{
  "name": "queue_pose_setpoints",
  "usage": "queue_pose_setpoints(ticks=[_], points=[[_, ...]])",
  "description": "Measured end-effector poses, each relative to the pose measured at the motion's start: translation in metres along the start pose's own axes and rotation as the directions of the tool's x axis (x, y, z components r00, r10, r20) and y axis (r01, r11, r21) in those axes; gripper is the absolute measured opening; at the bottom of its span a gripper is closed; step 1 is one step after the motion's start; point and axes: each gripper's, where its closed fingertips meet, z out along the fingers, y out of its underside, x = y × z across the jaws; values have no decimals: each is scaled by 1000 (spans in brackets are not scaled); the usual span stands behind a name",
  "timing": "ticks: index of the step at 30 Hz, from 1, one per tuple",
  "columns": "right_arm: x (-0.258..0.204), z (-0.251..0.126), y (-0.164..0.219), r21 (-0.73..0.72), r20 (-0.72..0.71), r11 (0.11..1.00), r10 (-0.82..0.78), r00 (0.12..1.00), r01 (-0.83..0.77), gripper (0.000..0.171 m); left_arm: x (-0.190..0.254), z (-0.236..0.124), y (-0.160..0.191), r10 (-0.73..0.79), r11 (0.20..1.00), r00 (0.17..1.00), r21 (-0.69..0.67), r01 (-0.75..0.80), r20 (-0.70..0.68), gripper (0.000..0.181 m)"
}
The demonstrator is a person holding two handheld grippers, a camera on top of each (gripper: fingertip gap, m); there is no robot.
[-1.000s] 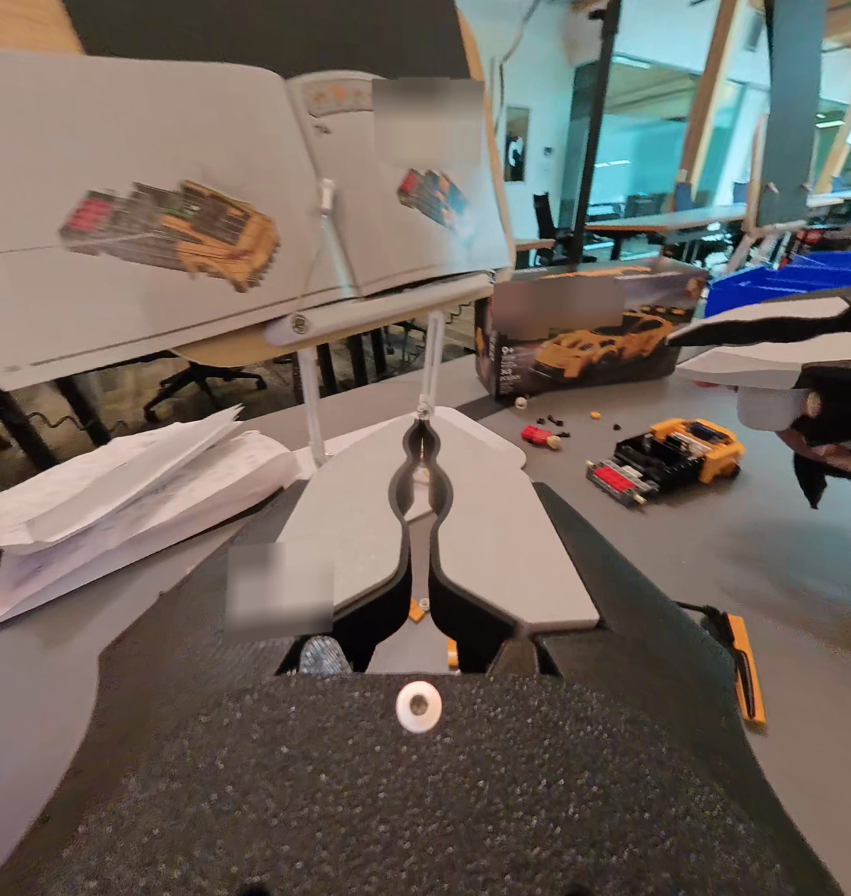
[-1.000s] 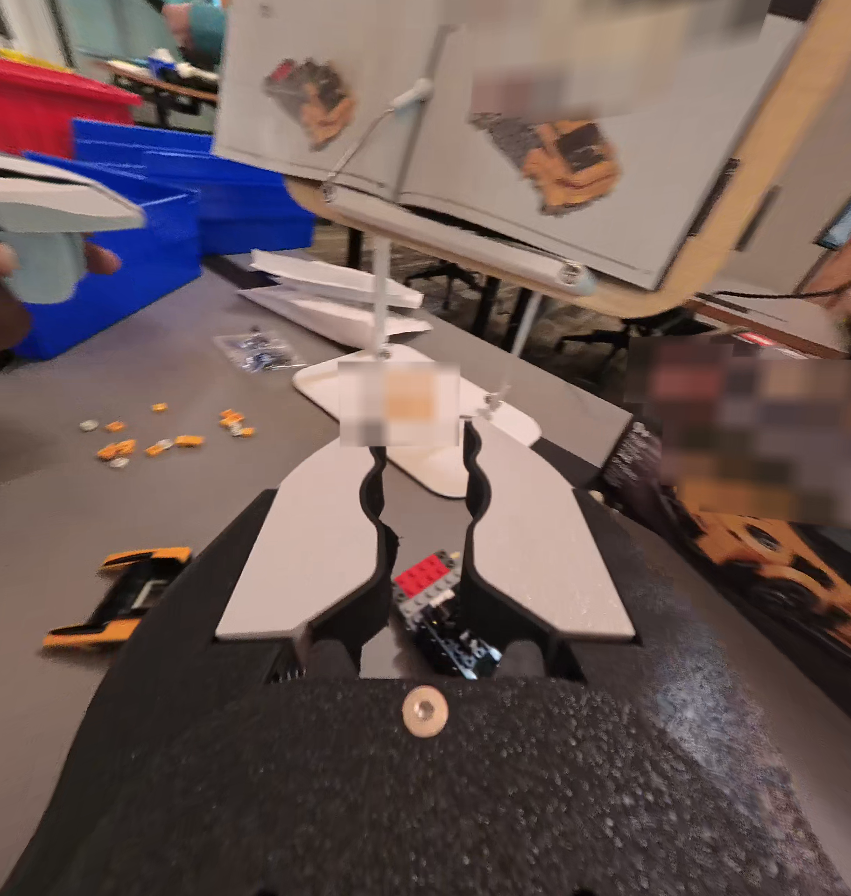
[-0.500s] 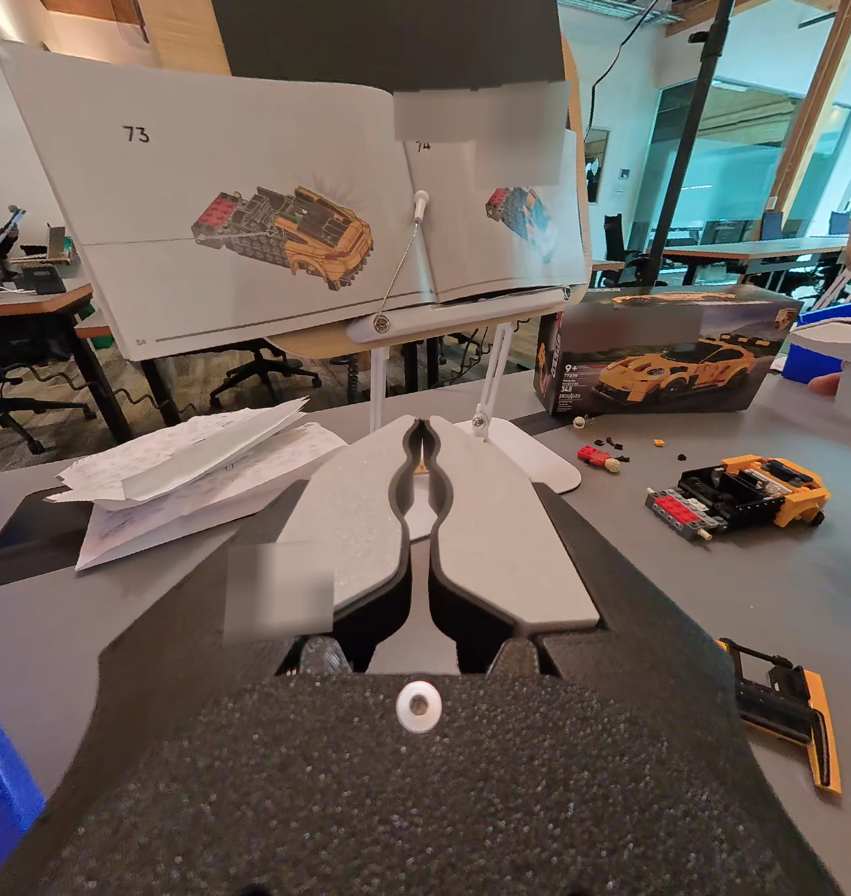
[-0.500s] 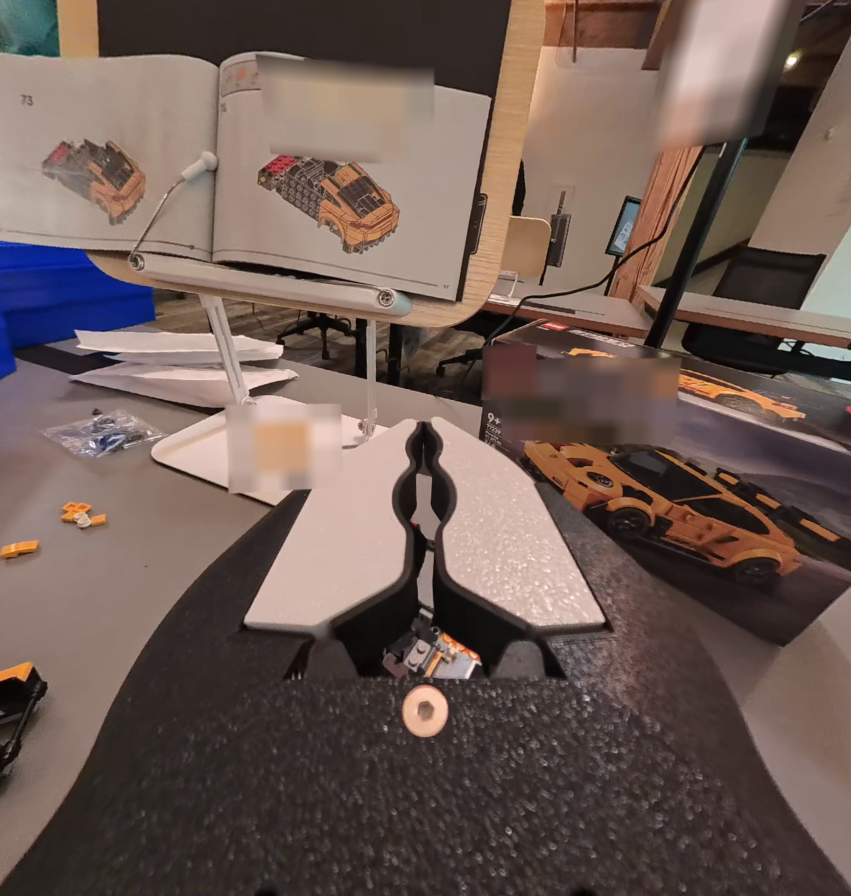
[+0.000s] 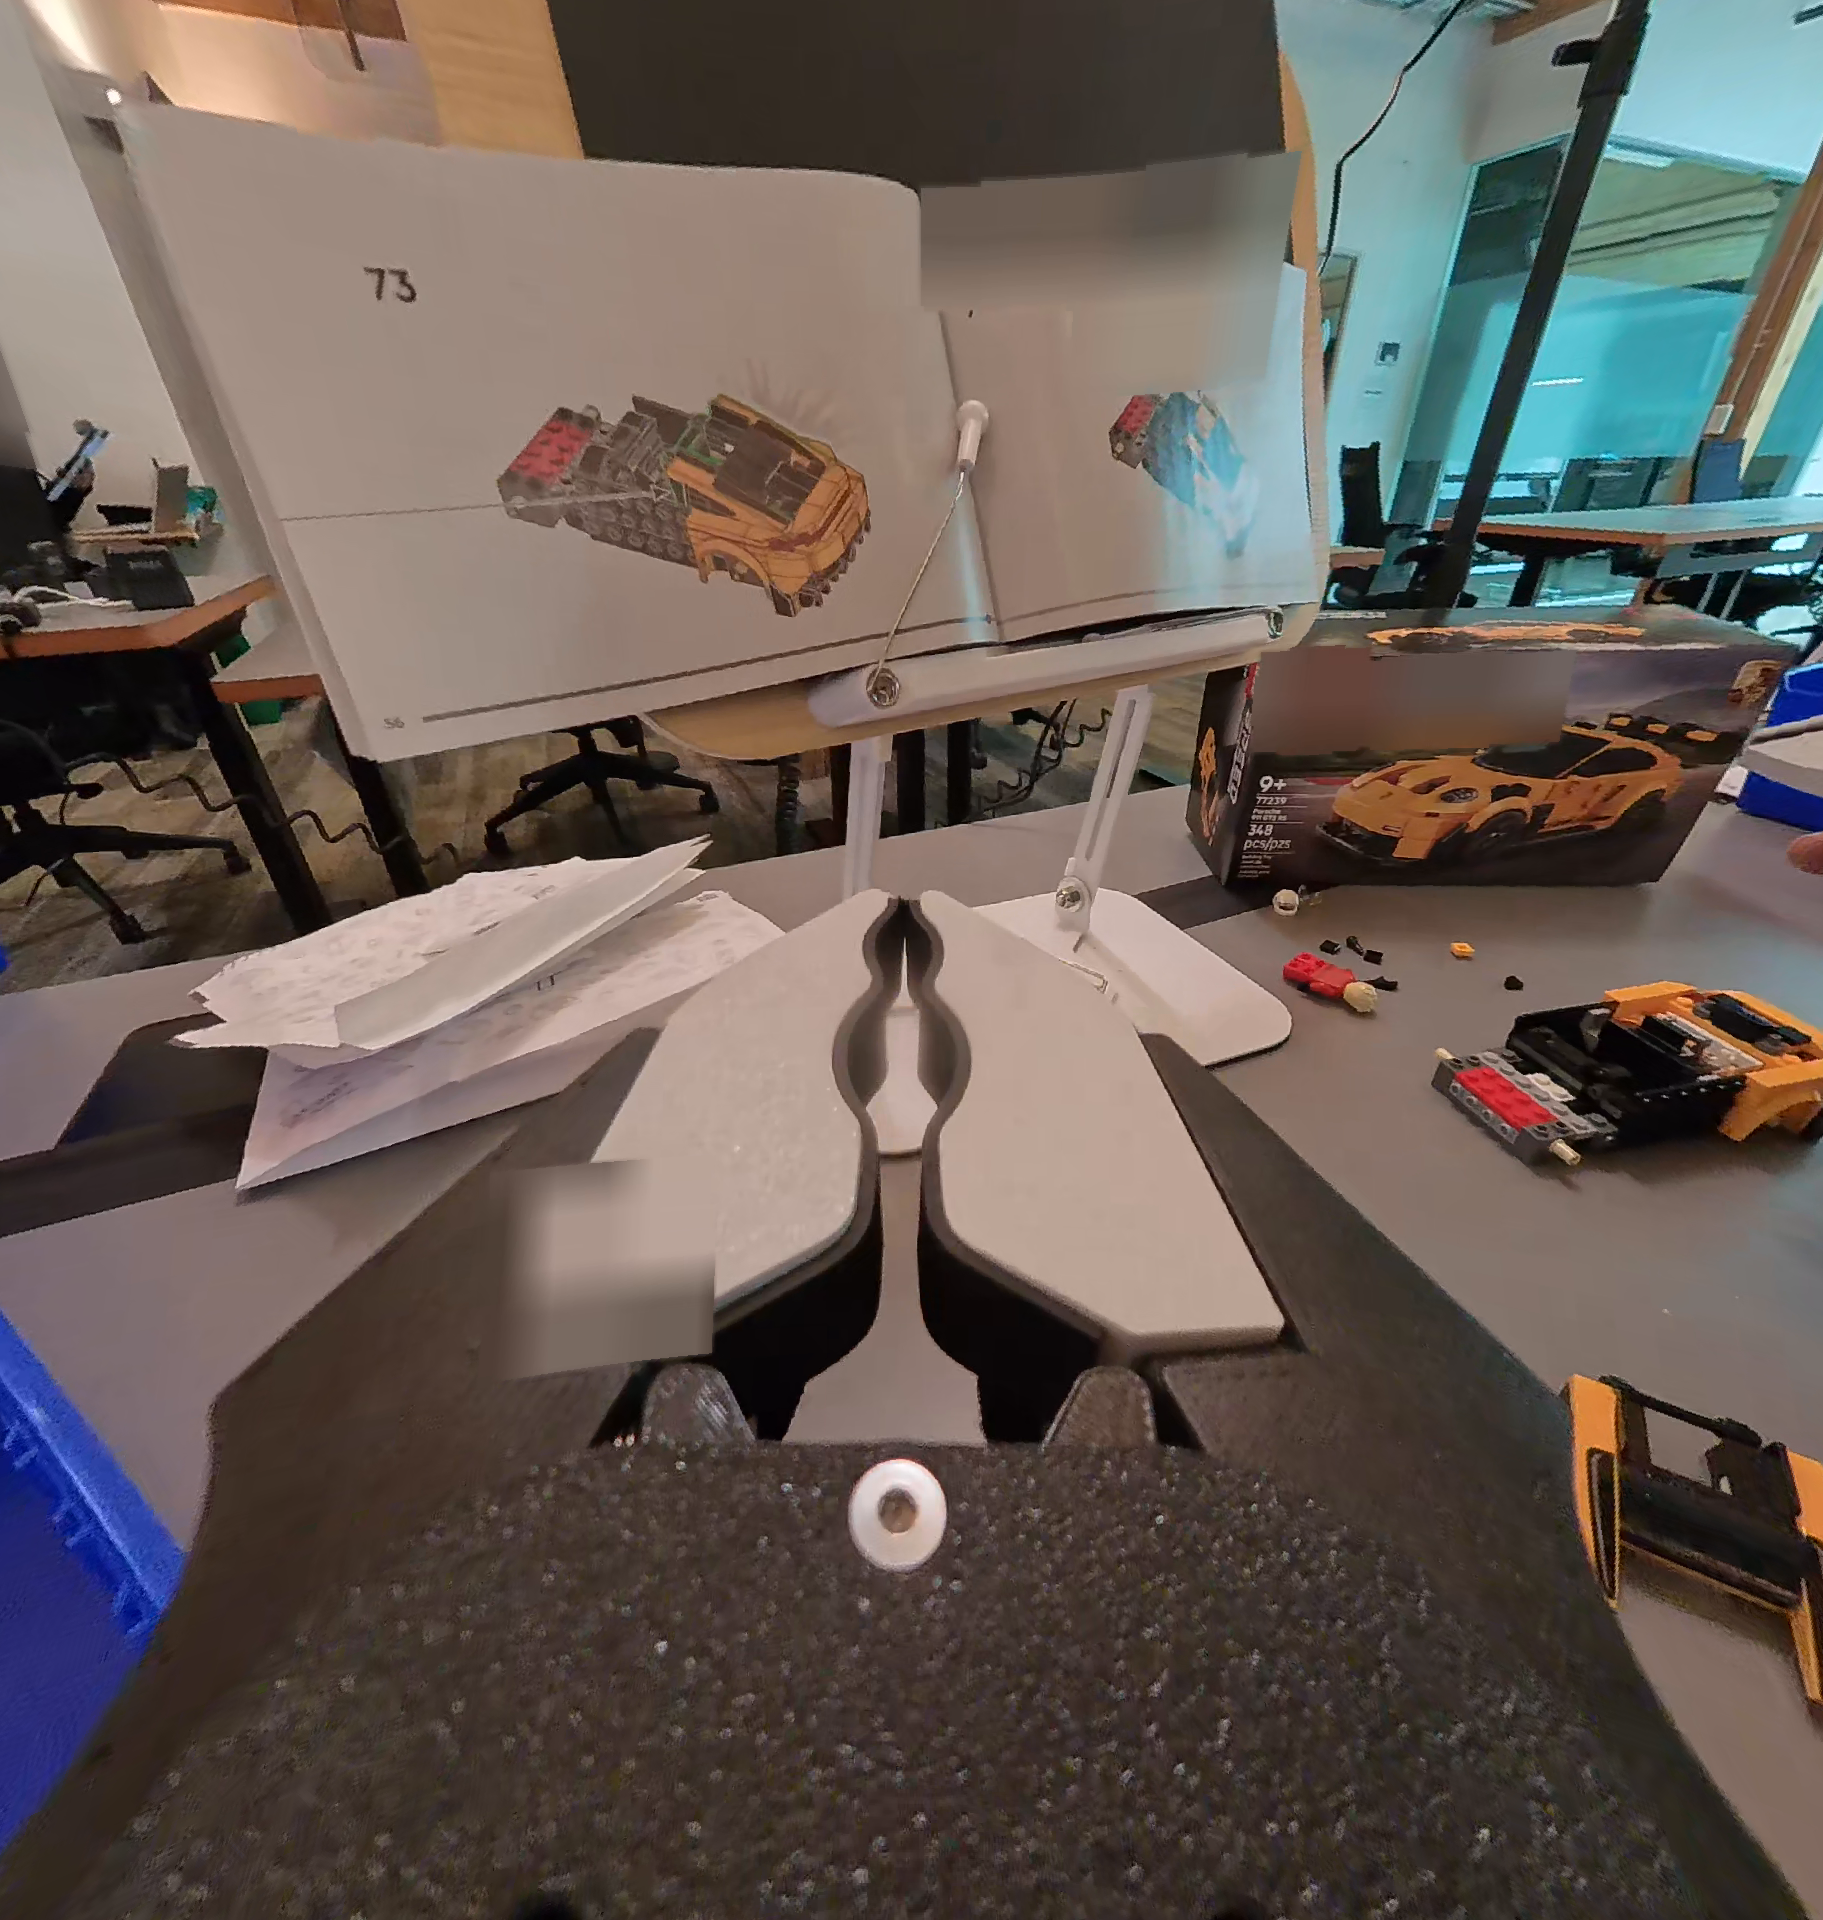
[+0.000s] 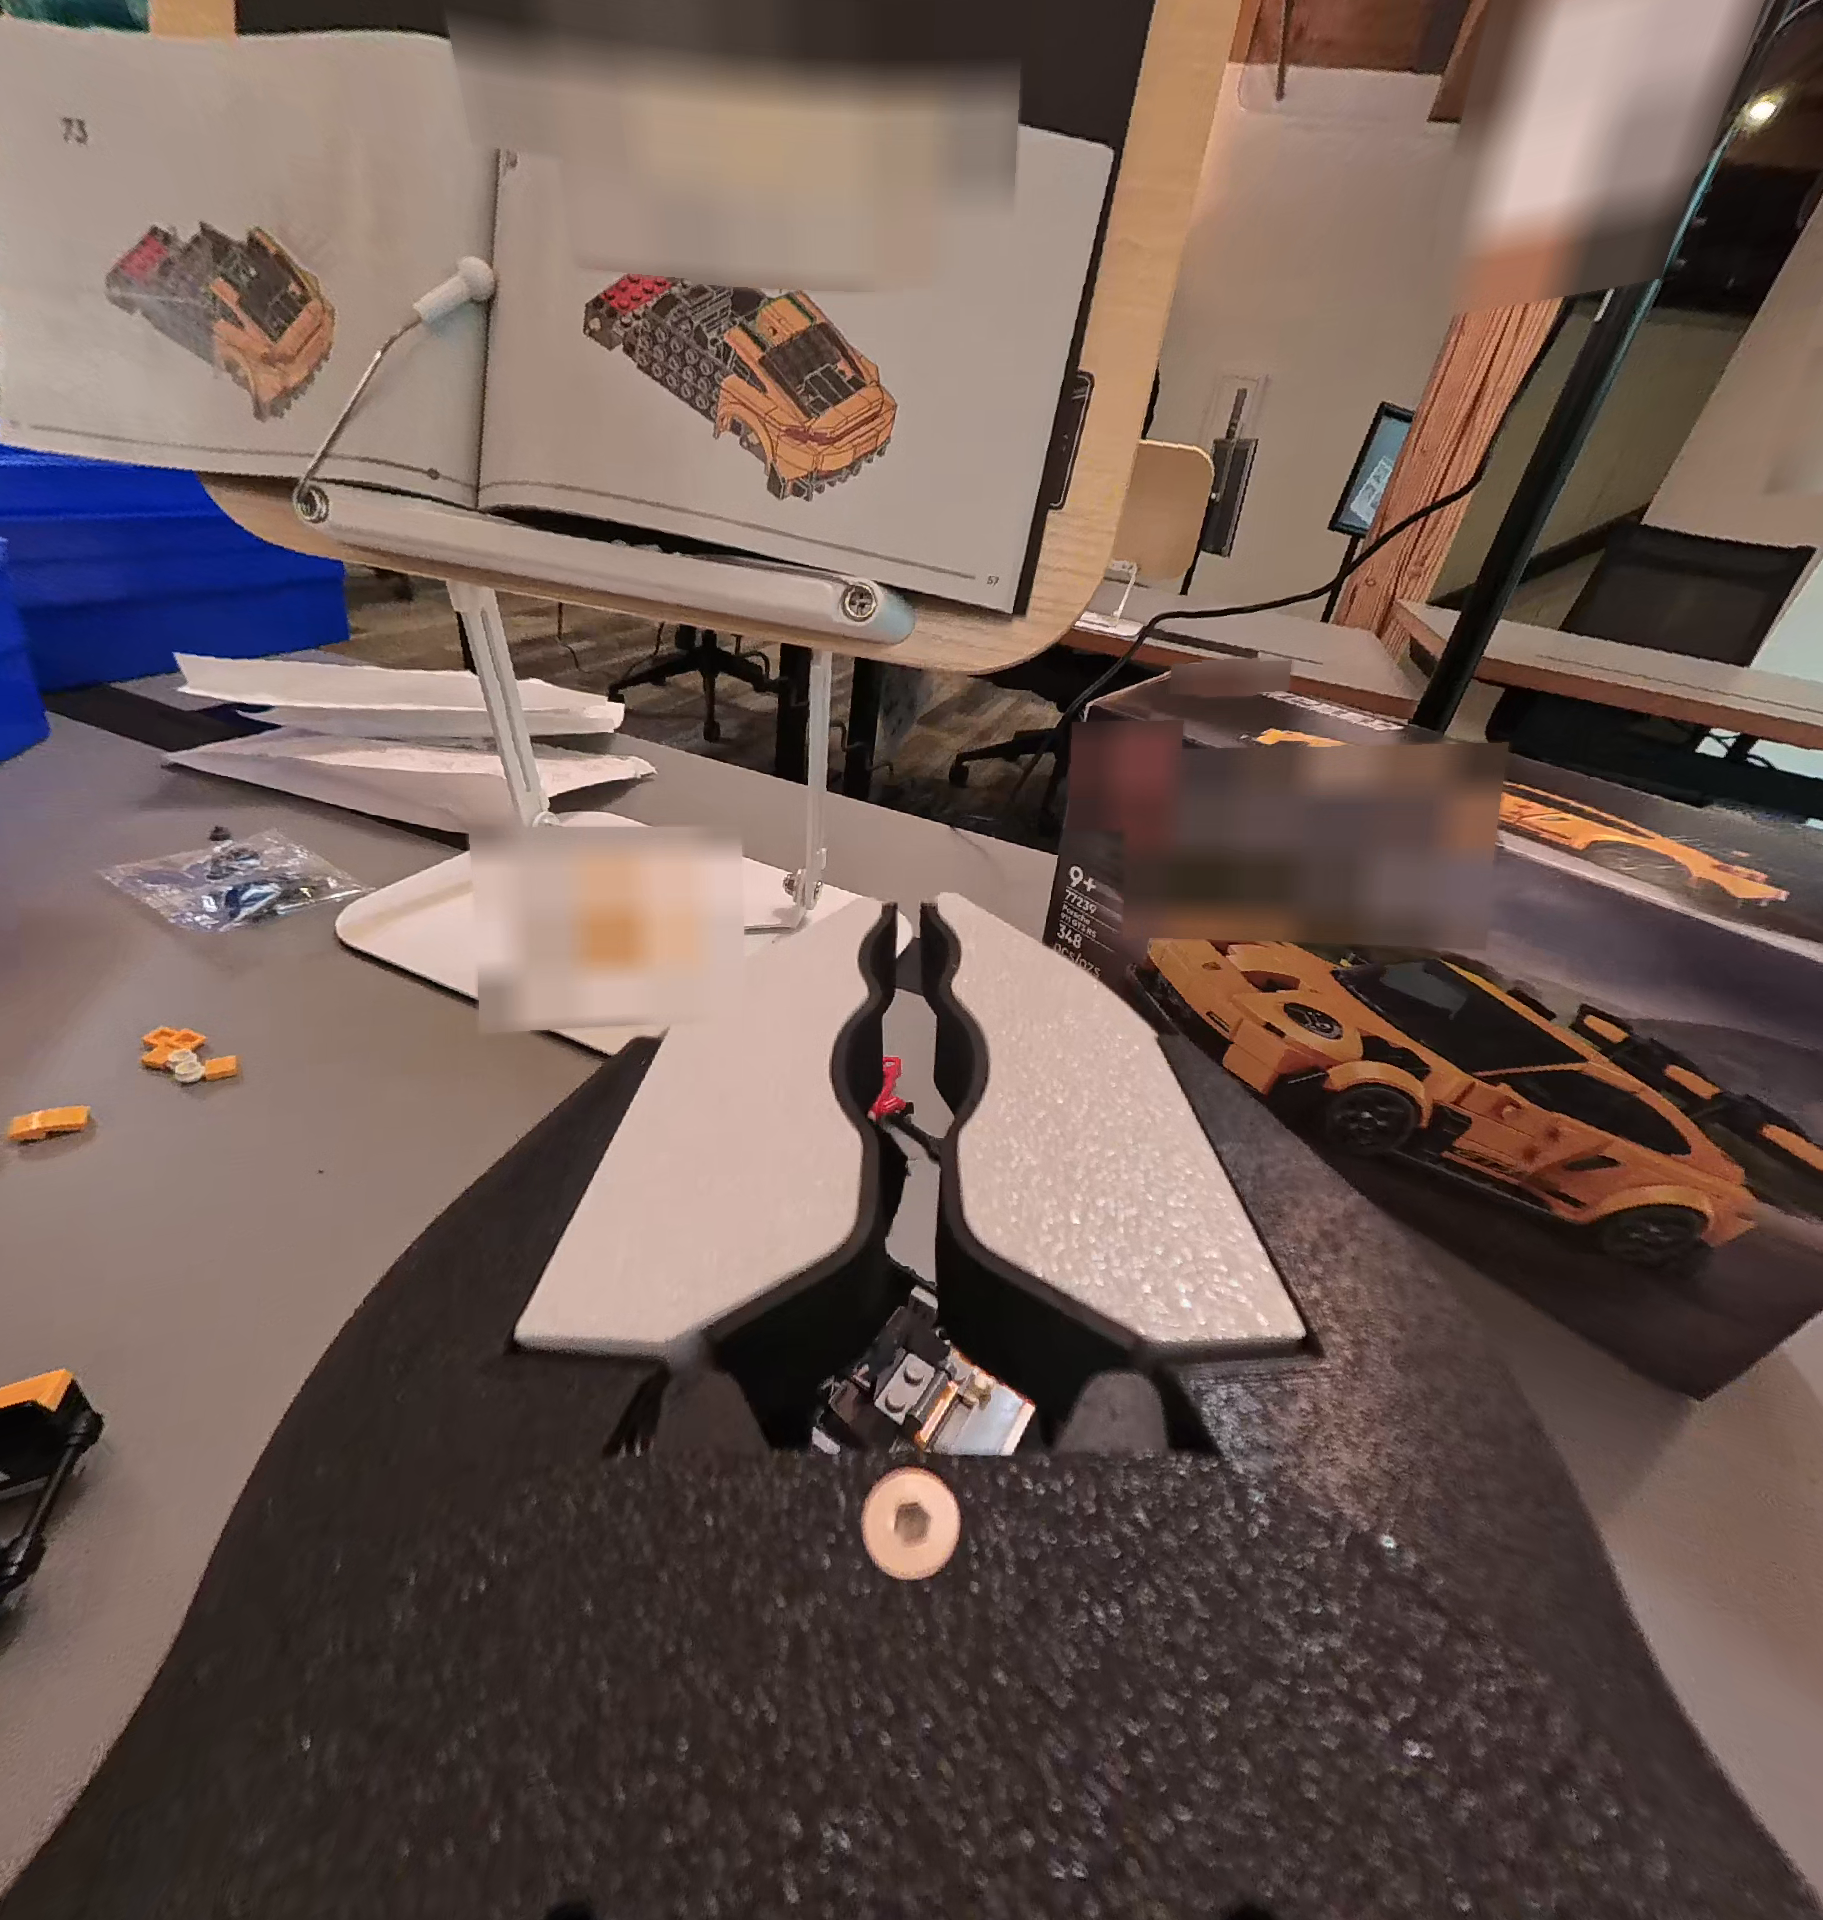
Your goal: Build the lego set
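The part-built orange and black lego car [image 5: 1634, 1060] sits on the grey table, right of my left gripper [image 5: 905, 914], which is shut and empty above the table. A separate orange and black sub-assembly [image 5: 1707, 1538] lies nearer, at the right; it also shows at the left edge of the right wrist view [image 6: 3, 1455]. My right gripper [image 6: 907, 914] is shut and holds nothing. Part of the car [image 6: 928, 1392] shows on the table below, through the gap at its finger bases. The open instruction booklet [image 5: 616, 468] stands on a stand straight ahead.
The lego box [image 5: 1478, 769] stands at the back right. Folded paper bags [image 5: 450, 987] lie at the left, with a blue bin [image 5: 13, 1507] at the near left. Loose orange pieces [image 6: 185, 1049] and a clear parts bag [image 6: 232, 883] lie left of the stand's white base [image 6: 419, 925]. A red minifigure [image 5: 1328, 977] lies near the box. The tips of one gripper are about 30 cm away from the tips of the other.
My right gripper has closed from open and swung right toward the box. My left gripper has pulled back and to the left, away from the car, staying shut.
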Motion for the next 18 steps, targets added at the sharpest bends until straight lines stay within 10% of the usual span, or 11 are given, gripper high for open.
queue_pose_setpoints(ticks=[18], points=[[-16,-14,63,-345,442,897,-103,891,275,61,1,-1,-2,19,1000,1000,-16,-19,-15,0]])
